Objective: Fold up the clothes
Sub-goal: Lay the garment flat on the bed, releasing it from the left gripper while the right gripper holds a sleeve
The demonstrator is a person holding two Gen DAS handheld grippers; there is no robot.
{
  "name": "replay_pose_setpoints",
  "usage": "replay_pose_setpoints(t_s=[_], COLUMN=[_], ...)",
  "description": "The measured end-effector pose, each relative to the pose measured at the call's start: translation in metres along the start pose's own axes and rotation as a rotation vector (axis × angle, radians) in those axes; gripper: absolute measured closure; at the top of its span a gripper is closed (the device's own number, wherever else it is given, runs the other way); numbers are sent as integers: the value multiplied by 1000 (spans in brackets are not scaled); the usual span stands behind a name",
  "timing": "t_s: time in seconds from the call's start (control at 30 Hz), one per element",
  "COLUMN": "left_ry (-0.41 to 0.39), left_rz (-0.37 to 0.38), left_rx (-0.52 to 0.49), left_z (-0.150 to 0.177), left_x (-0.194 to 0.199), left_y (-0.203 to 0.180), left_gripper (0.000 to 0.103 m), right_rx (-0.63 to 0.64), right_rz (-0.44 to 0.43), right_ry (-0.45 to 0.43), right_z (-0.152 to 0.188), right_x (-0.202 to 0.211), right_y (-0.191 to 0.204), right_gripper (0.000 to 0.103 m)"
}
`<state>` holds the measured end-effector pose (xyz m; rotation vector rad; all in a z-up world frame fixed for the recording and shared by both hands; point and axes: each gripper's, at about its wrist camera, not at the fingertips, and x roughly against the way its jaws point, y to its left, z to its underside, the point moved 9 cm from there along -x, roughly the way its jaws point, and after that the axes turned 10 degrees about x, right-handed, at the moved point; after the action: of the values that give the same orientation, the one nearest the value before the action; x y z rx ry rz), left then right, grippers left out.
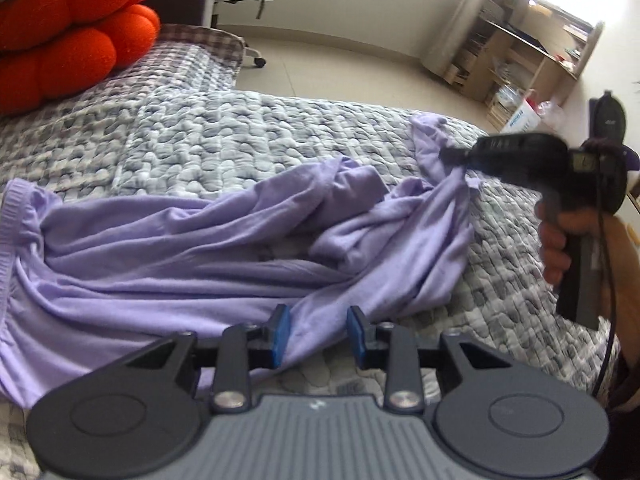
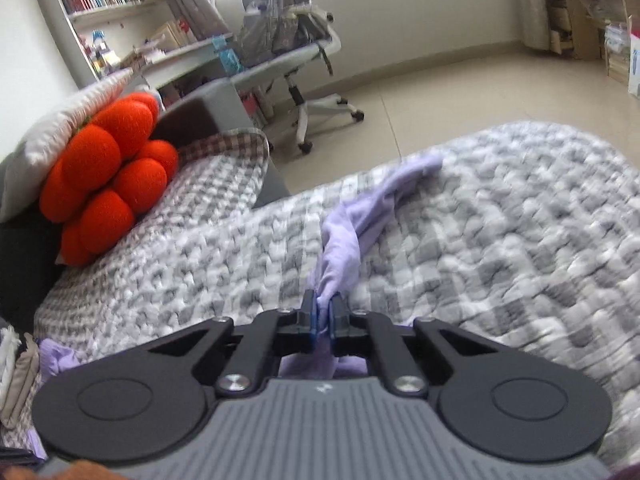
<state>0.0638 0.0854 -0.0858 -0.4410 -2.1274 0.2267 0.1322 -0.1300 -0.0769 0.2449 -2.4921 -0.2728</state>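
Note:
A lilac garment [image 1: 192, 248] lies crumpled across the grey quilted bed, its ribbed waistband at the far left. My left gripper [image 1: 319, 334] is open just above the garment's near edge, with cloth showing between its blue pads [image 1: 281, 330]. In the left wrist view my right gripper [image 1: 454, 156] is held by a hand [image 1: 554, 244] at the right and is shut on a raised fold of the garment. The right wrist view shows that gripper [image 2: 323, 317] pinching the lilac cloth [image 2: 340, 248], which trails away over the quilt.
Orange puffy cushions [image 1: 68, 28] sit on the bed's left end by a white pillow [image 2: 60, 120]. Beyond the bed are bare floor, a wheeled office chair [image 2: 296, 68], a desk with bookshelves, and wooden shelving [image 1: 520, 56] at the right. Folded clothes [image 2: 16, 376] lie at the near left.

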Motion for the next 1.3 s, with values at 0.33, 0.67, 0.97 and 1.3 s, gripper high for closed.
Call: replay_pose_setpoints(t_s=[0.33,0.67,0.97,1.3], left_ry=[12,13,13,23], left_rz=[30,102,144,133], left_rx=[-69,-153,-249,-332], left_z=[7,14,23,31], left_x=[3,15,22,7], left_y=[-6,-11,-33,-68], left_gripper=[71,66,59,51], right_rx=[-7,79,193,216], right_rz=[17,-8,-49,-96], right_ry=[-72,-31,133,209], right_z=[-10,18,72,85], right_x=[56,106,108,104], right_y=[-13,-20,-25,-26], right_gripper=[97,97,97,87])
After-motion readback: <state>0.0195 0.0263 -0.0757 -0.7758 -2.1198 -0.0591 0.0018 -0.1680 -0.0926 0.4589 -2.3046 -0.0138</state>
